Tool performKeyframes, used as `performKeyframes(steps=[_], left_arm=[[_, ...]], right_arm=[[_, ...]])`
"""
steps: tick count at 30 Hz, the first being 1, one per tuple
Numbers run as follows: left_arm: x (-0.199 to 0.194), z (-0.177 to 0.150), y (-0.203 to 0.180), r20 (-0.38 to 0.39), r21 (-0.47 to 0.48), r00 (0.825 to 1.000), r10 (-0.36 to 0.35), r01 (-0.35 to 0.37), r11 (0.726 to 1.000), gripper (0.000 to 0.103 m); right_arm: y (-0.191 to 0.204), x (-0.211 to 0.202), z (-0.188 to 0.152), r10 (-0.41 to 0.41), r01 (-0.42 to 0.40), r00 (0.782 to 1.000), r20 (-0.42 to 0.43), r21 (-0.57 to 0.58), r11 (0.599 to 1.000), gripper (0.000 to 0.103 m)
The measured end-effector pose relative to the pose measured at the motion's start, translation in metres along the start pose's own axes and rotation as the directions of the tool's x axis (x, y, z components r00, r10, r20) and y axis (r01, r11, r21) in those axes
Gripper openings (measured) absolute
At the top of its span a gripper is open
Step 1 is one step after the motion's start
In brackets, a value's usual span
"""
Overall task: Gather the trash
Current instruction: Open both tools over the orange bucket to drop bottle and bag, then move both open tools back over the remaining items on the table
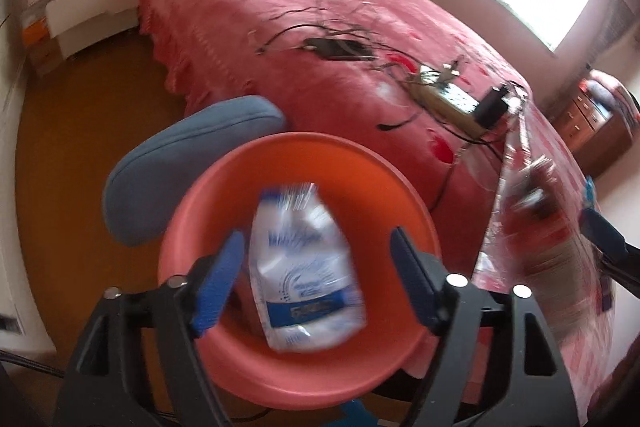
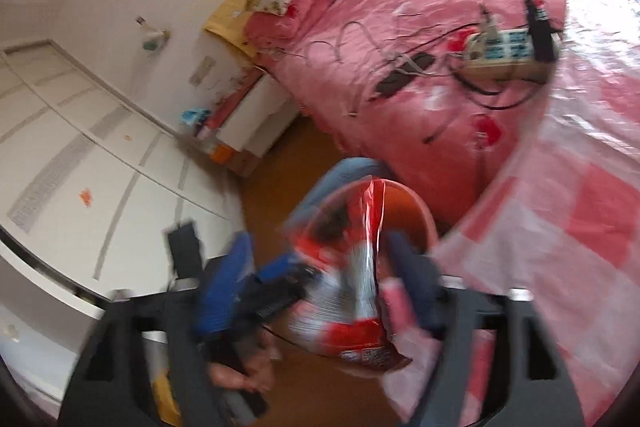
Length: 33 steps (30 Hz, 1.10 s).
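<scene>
In the left wrist view my left gripper (image 1: 316,275) is open above an orange-pink plastic bin (image 1: 288,375). A white and blue plastic wrapper (image 1: 306,271) hangs blurred between the spread jaws, over the bin's opening, touching neither finger. At the right edge a red and clear snack bag (image 1: 532,227) is in the right gripper's fingers (image 1: 600,231). In the right wrist view my right gripper (image 2: 320,279) is shut on the red and white snack bag (image 2: 352,291), held above the bin (image 2: 424,223). The left gripper's blue fingers (image 2: 228,283) show at the lower left.
A bed with a pink cover (image 1: 320,39) fills the background, with cables, a phone (image 1: 336,49) and a power strip (image 1: 448,95) on it. A blue cushioned stool (image 1: 172,167) stands behind the bin on the brown wooden floor (image 1: 88,131). White wardrobes (image 2: 80,163) stand at the left.
</scene>
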<state>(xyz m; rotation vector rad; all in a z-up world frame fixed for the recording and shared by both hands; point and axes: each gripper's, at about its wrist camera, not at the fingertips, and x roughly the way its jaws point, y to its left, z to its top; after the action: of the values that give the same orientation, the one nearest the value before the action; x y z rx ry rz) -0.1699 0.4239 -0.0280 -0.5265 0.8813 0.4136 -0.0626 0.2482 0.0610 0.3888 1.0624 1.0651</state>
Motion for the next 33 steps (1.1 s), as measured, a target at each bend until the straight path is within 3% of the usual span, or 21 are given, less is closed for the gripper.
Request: performKeyframes(steps=[10, 17, 27, 33], left_arm=[[0.001, -0.004, 0.011, -0.011, -0.011, 1.0, 0.024, -0.025, 1.0, 0.08], [-0.006, -0.008, -0.006, -0.02, 0.043, 1.0, -0.009, 0.01, 0.999, 0.08], [-0.018, -0.015, -0.04, -0.028, 0.12, 0.998, -0.052, 0.055, 0.991, 0.08], [-0.028, -0.02, -0.061, -0.022, 0.169, 0.998, -0.061, 0.064, 0.984, 0.08]], right_arm=[[-0.015, -0.032, -0.022, -0.175, 0.175, 0.98, 0.094, 0.002, 0.985, 0.089], [-0.04, -0.069, -0.042, -0.318, 0.32, 0.933, 0.17, 0.021, 0.947, 0.093], [-0.061, -0.1, -0.067, -0.413, 0.422, 0.874, 0.258, 0.022, 0.906, 0.093], [-0.067, -0.115, -0.077, -0.424, 0.441, 0.859, 0.285, 0.007, 0.898, 0.093]])
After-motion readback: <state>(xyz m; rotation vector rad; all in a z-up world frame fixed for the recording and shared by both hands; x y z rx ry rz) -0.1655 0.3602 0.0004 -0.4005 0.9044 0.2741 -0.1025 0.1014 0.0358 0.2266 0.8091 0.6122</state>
